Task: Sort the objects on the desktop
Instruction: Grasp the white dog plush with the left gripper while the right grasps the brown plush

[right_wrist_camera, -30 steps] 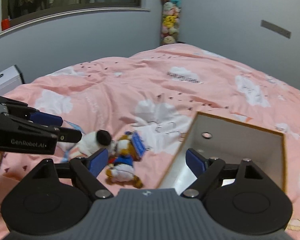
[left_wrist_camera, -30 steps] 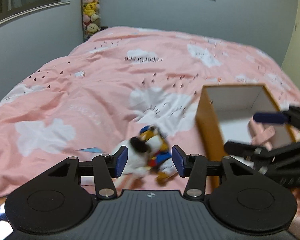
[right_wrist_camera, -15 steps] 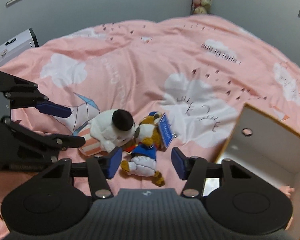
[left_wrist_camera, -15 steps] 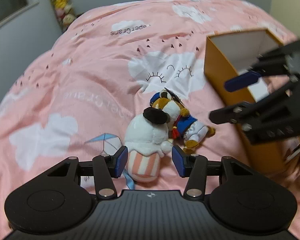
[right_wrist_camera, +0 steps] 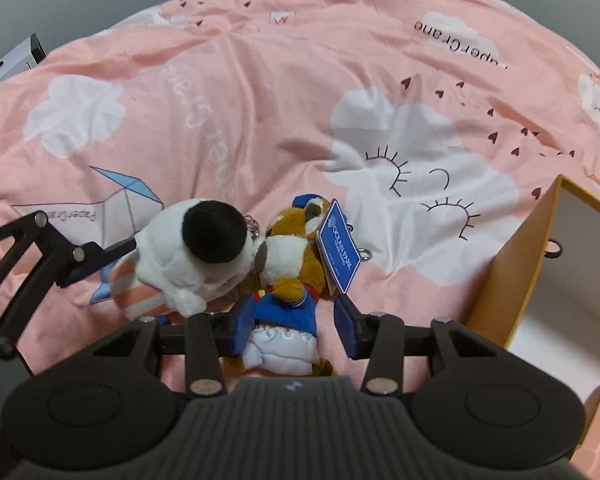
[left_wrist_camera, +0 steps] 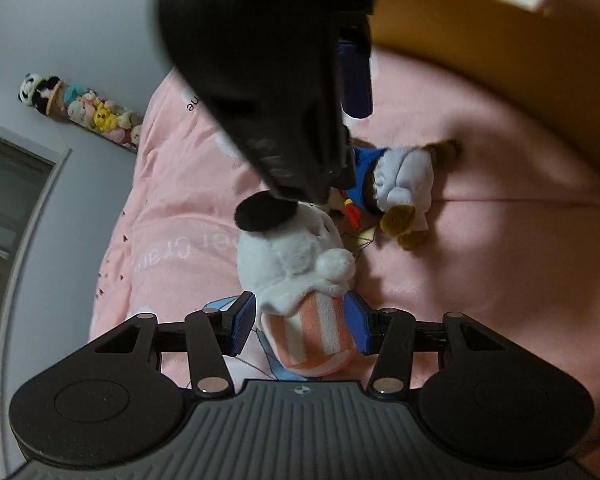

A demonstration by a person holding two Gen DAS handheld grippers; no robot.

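Both claws wide: left claw (left_wrist_camera: 300,326) straddles white plush (left_wrist_camera: 296,256); right claw (right_wrist_camera: 294,326) straddles brown plush (right_wrist_camera: 288,264). Touching toys may drag together.

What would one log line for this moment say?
left tool: open, straddling white plush | right tool: open, straddling brown plush | box: beside

Fluffy white plush toy (left_wrist_camera: 296,256), matt pink cotton bedspread (right_wrist_camera: 260,80), smooth orange cardboard box (right_wrist_camera: 512,264).
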